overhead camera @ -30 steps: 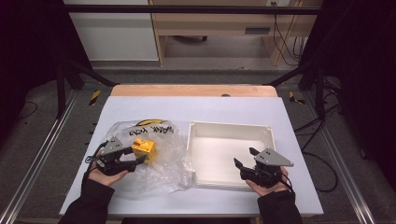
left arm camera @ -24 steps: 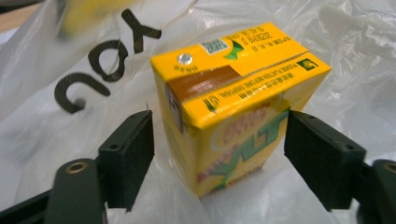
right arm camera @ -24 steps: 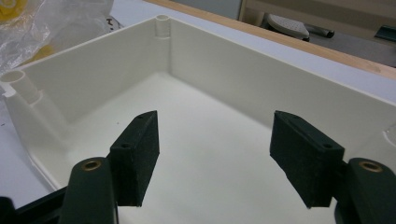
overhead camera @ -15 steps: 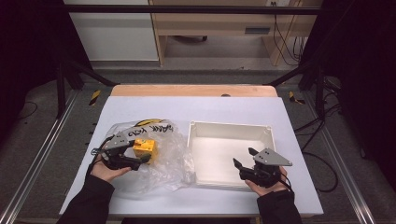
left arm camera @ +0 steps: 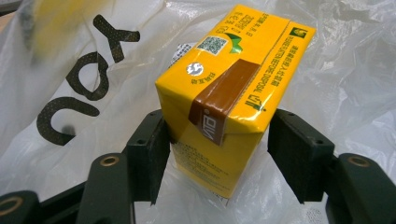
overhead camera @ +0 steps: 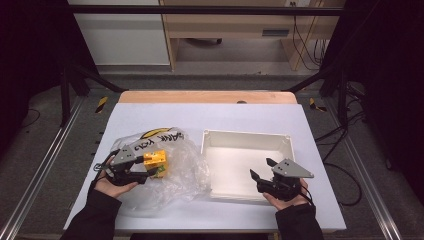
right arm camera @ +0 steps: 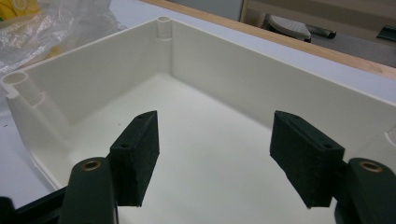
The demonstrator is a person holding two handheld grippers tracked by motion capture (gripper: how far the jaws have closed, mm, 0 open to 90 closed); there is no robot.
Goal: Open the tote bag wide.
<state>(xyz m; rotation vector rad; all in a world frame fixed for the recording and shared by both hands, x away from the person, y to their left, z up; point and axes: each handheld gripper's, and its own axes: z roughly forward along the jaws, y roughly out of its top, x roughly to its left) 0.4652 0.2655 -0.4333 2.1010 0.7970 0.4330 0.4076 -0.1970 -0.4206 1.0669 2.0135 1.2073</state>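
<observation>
Figure legend. On the high view we place the left gripper [overhead camera: 145, 172] at about 8 o'clock on the white table [overhead camera: 250, 117], over a crumpled clear plastic bag [overhead camera: 185, 172] printed with dark letters. The yellow drink carton [overhead camera: 155, 162] lies on this bag, just at the gripper's tip. In the left gripper view the carton [left arm camera: 233, 88] stands between the two black pads; the left pad [left arm camera: 149, 154] meets its side, while the right pad [left arm camera: 299, 158] looks to be at its edge, and we cannot tell whether it presses. The jaws have just been closing, after a brief widening half a second ago, with the carton between them. We read this as a re-seated grip: the pickup is being settled, and the lift is not yet made.

The right gripper [overhead camera: 261, 169] rests at about 4 o'clock, at the near wall of the empty white tray [overhead camera: 245, 137]; its jaws stand spread with nothing between them, and it is placed as it was a second ago. We judge the tray to be the carton's likely destination.
</observation>
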